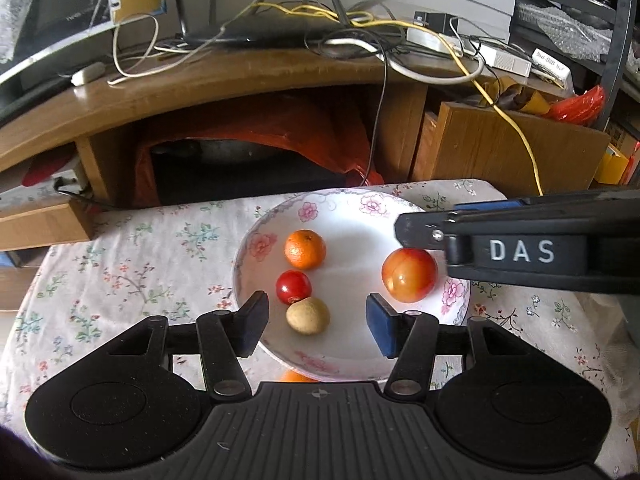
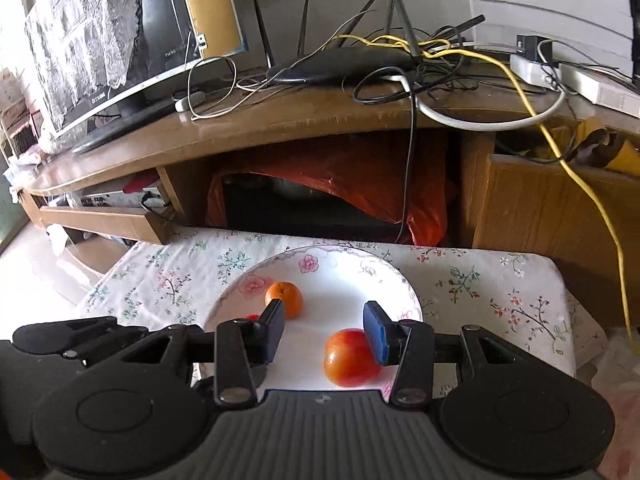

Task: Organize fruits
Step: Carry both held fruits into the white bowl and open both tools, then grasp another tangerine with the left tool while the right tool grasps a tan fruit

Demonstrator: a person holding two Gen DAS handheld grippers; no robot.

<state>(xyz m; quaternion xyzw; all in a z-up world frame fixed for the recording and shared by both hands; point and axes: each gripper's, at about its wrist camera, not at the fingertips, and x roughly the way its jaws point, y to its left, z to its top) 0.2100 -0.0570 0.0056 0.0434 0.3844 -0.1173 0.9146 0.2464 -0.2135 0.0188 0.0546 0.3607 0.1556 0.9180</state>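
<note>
A white floral plate (image 1: pixel 352 216) holds an orange (image 1: pixel 305 249), a small red fruit (image 1: pixel 293 287), a tan round fruit (image 1: pixel 308 315) and a larger red-orange fruit (image 1: pixel 408 275). My left gripper (image 1: pixel 318 326) is open and empty above the plate's near edge, with the tan fruit between its fingers. My right gripper (image 2: pixel 325 330) is open over the plate (image 2: pixel 340 268); the red-orange fruit (image 2: pixel 348 358) lies below, by its right finger. The orange (image 2: pixel 285 298) sits beyond its left finger. The right gripper's body (image 1: pixel 520 248) shows in the left wrist view.
The plate rests on a floral cloth (image 1: pixel 140 280) over a low table. Behind it is a wooden TV stand (image 1: pixel 240 76) with cables, a router (image 2: pixel 344 64) and a monitor (image 2: pixel 132 40). An orange bag (image 1: pixel 256 148) fills the stand's opening. Another orange object (image 1: pixel 298 377) peeks out under the plate's near rim.
</note>
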